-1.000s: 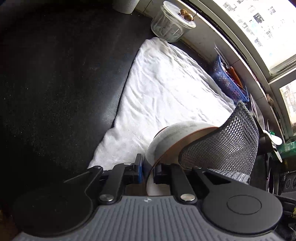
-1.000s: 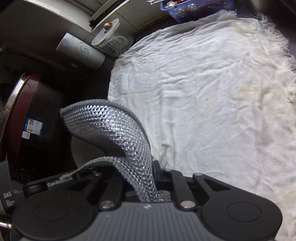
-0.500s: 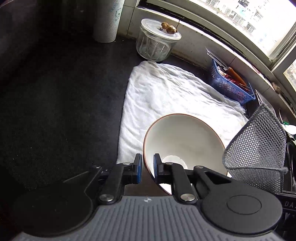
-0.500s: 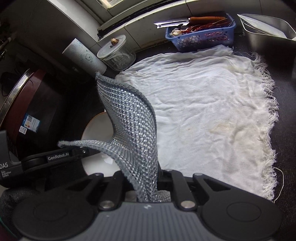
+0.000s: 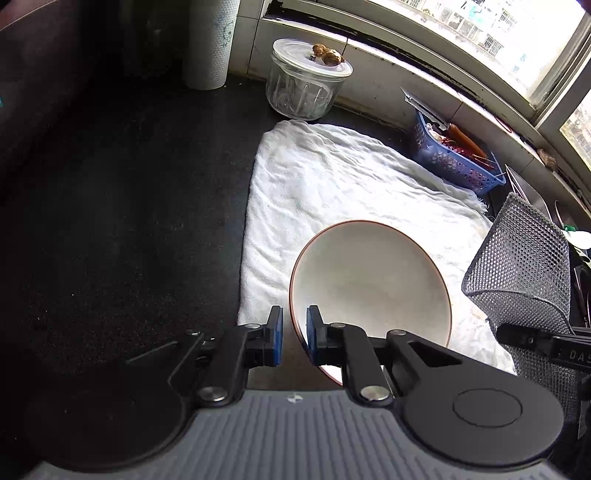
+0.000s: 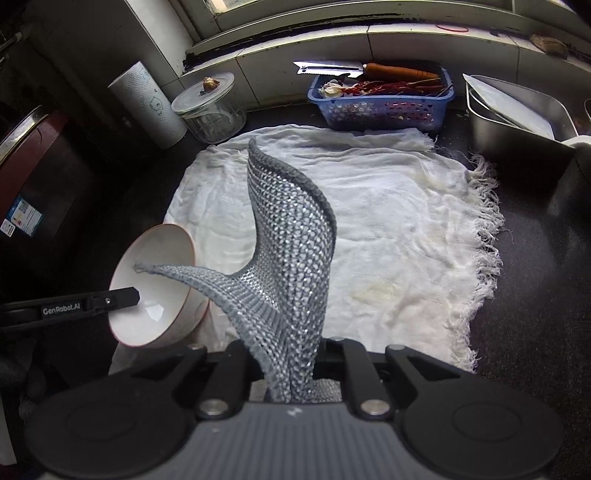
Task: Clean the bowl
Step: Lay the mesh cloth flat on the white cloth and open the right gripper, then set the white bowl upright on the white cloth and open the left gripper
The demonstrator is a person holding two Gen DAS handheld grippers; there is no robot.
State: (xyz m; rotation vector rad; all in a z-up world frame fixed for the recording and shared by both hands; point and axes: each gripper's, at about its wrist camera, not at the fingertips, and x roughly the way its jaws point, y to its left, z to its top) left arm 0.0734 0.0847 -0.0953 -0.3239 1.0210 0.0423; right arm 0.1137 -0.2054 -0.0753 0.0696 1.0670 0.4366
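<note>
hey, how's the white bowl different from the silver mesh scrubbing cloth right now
The bowl is rigid, smooth and white with a brown rim; the mesh cloth is floppy, grey and full of holes. The left hand-held gripper pinches the bowl by its rim, tilted on its side; the right hand-held gripper clamps the cloth at its lower end, the rest sticking up, curled. Both are held above the white towel.

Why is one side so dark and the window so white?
Left wrist view: daylight blows out the window, and the black counter stays murky. Right wrist view: the lens bends the sill; light glints on the mesh cloth and bowl.
</note>
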